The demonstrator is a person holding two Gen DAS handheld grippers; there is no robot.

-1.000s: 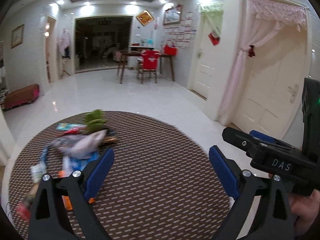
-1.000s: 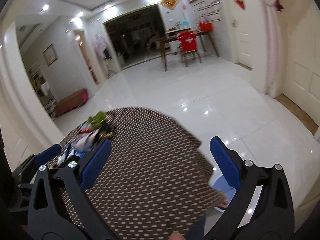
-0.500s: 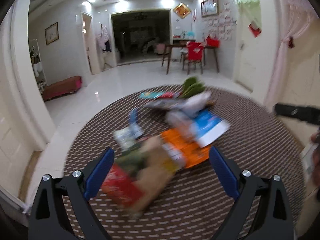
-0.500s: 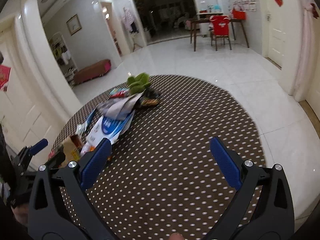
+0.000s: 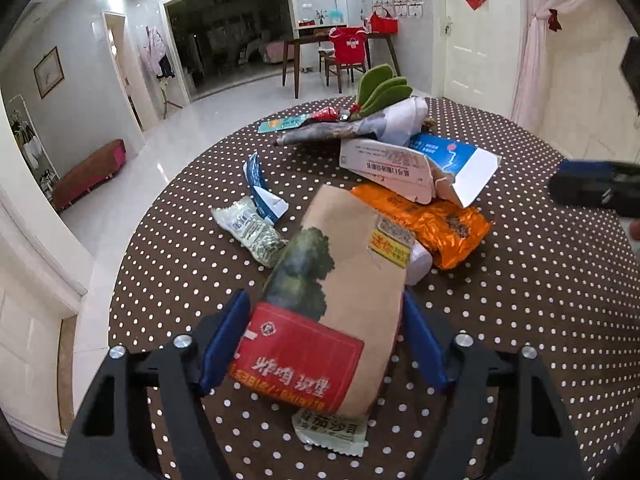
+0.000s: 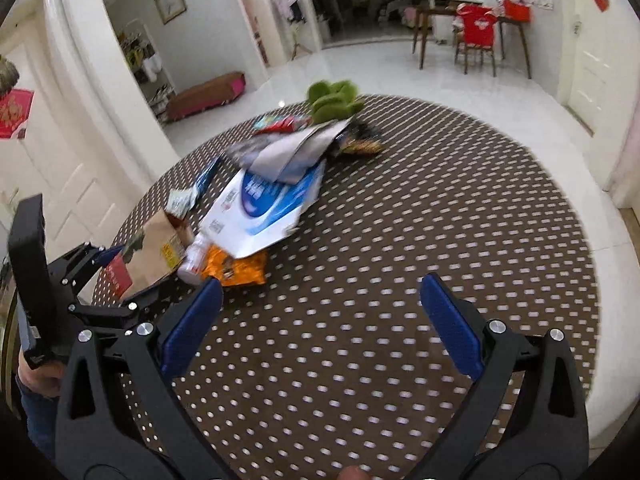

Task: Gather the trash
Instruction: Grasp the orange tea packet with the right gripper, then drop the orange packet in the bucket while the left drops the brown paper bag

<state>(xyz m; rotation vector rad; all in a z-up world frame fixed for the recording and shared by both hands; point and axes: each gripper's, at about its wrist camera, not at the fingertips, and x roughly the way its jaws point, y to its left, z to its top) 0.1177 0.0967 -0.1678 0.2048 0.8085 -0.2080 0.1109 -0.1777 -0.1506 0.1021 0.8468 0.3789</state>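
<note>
A pile of trash lies on a round brown polka-dot table (image 5: 540,300). A brown paper bag with a red label (image 5: 332,304) lies nearest, between the fingers of my left gripper (image 5: 320,344), whose blue pads touch its sides; the jaws look closed on it. Behind it lie an orange foil packet (image 5: 440,220), a white and blue carton (image 5: 420,160), a small white wrapper (image 5: 252,232) and a green plush item (image 5: 380,88). My right gripper (image 6: 320,320) is open and empty over bare table, right of the pile (image 6: 260,208).
A green sachet (image 5: 332,428) lies under the bag's near end. The table edge (image 6: 612,280) drops to a white tiled floor. A dining table with a red-covered chair (image 5: 348,48) stands far back. A low bench (image 5: 88,172) stands by the left wall.
My left gripper has moved in to the pile and closed around the brown paper bag. My right gripper has swung toward the table and stays open.
</note>
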